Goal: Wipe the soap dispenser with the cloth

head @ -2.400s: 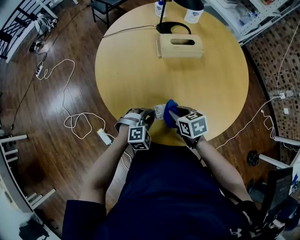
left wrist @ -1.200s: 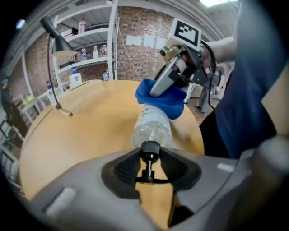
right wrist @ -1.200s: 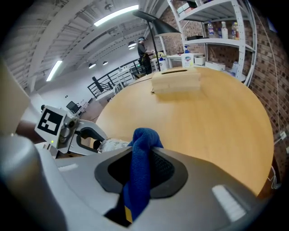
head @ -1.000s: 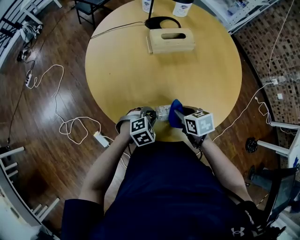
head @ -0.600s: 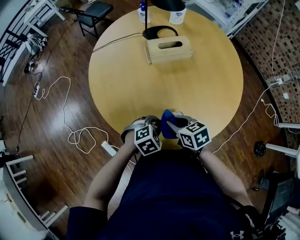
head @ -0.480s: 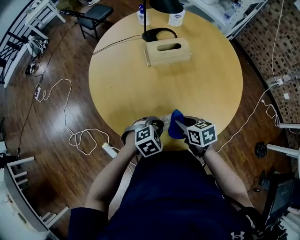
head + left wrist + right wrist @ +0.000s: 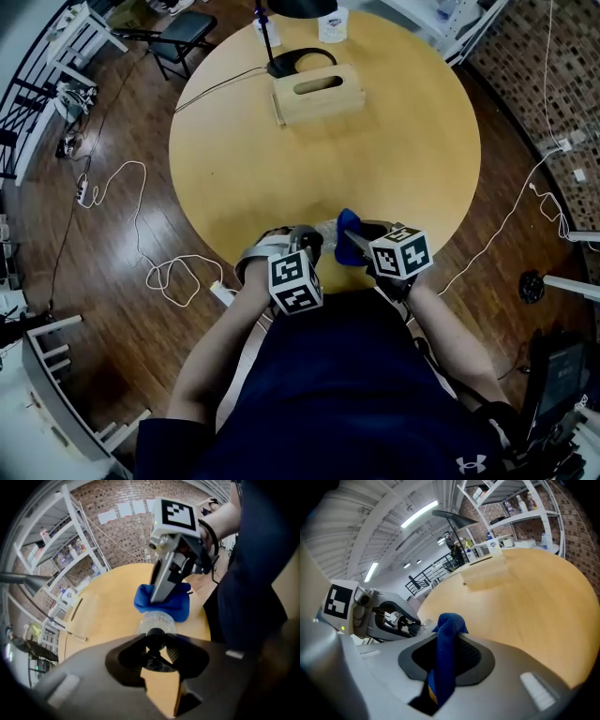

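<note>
Over table [image 7: 394, 150] — left gripper [image 7: 154, 637] clamps soap dispenser [image 7: 157, 620]; right gripper [image 7: 443, 641] clamps cloth [image 7: 446, 634] touching it.

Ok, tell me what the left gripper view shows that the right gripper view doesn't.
Left gripper view only: the clear soap dispenser, its dark top clamped in the left gripper, and the person's dark shirt. Right gripper view only: the cloth pinched upright in the right gripper, and the ceiling lights. Both: the blue cloth, the round table, the wooden box, the shelves, and each view shows the other gripper.
</note>
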`<state>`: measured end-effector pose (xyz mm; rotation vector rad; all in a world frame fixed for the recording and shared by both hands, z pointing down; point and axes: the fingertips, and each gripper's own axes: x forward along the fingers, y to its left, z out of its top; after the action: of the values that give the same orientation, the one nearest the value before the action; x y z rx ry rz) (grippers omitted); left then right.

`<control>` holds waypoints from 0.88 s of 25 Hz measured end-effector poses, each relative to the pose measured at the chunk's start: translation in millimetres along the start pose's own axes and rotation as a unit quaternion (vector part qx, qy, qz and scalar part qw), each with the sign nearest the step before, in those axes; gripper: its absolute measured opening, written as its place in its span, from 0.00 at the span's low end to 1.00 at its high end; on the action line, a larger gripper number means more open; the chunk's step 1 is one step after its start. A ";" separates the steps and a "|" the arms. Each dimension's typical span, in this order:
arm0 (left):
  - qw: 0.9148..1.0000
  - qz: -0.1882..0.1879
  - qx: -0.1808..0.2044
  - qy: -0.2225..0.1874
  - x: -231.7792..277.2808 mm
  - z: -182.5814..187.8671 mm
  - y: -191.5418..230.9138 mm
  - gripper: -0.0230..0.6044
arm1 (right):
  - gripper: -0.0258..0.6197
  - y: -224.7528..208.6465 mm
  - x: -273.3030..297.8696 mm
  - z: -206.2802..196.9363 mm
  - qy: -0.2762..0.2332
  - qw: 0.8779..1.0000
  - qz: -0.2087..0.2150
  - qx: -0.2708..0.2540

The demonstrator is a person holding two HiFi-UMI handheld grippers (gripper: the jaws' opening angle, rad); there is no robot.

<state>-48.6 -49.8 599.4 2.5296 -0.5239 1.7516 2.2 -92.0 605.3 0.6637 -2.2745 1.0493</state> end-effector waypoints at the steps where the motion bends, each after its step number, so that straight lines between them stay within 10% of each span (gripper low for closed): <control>1: 1.000 0.003 0.013 0.006 0.0 1.0 -0.5 0.25 | 0.17 8.8 -1.2 4.1 -0.003 1.000 0.013 -0.009; 10: 0.997 0.008 0.072 0.027 0.0 11.9 -3.4 0.25 | 0.17 26.8 -8.8 12.8 -0.023 0.997 0.070 -0.031; 22: 0.992 0.041 0.119 0.025 -4.5 -2.6 -13.5 0.25 | 0.17 -64.6 6.5 -48.6 0.038 0.998 0.007 0.044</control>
<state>-48.5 -35.4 598.5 2.6434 -0.4484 2.0119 51.0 -92.0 670.1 0.6345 -2.1811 1.1680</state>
